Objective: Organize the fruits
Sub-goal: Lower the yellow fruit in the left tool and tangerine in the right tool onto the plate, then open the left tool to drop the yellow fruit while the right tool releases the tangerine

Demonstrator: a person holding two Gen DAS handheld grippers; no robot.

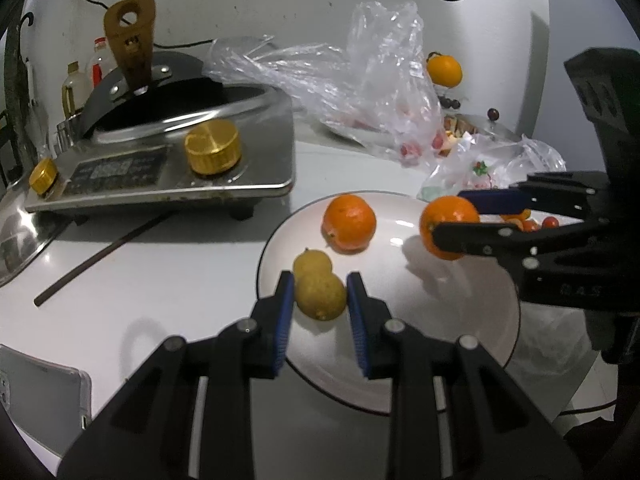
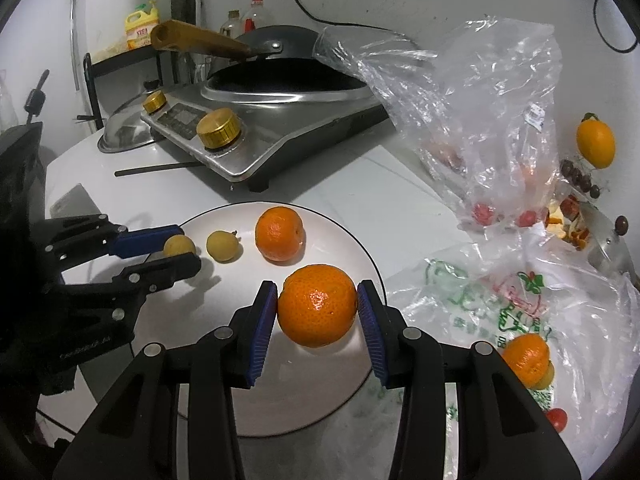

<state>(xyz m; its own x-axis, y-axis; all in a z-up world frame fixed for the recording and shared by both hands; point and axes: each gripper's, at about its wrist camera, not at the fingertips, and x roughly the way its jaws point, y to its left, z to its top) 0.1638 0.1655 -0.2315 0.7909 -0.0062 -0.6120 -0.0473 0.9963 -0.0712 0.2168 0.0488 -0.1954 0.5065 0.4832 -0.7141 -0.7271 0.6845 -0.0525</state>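
Resting on a white table [image 2: 320, 184], a white plate [image 2: 224, 392] with a dark rim is seen carrying the fruit; a loose orange [image 2: 279, 233] is set toward its far side, and a small yellow-brown fruit [image 2: 224, 245] lies just beside it. The left gripper [image 1: 320, 292] is reached over the near edge of the plate, and its blue-padded fingers [image 1: 285, 300] are drawn narrow on a second small yellow-brown fruit [image 1: 321, 295]; in the left wrist view a sliver of gap is suggested at the right pad, yet in the right wrist view the fruit is seen pinched between the pads, so it is taken as gripped. The right gripper [image 2: 317, 312] is held over the plate's right side; its fingers [image 2: 262, 332] are parted only as far as a larger orange [image 2: 317, 311] requires, and that orange is clamped between the pads, a shadow being cast on the plate below it. A steel cooktop [image 2: 280, 136] with gold knobs is placed behind the plate, with a dark wok [image 2: 288, 76] set in it; crumpled clear plastic bags [image 2: 480, 112] are piled to the right, and another orange [image 2: 526, 354] is lodged among them.
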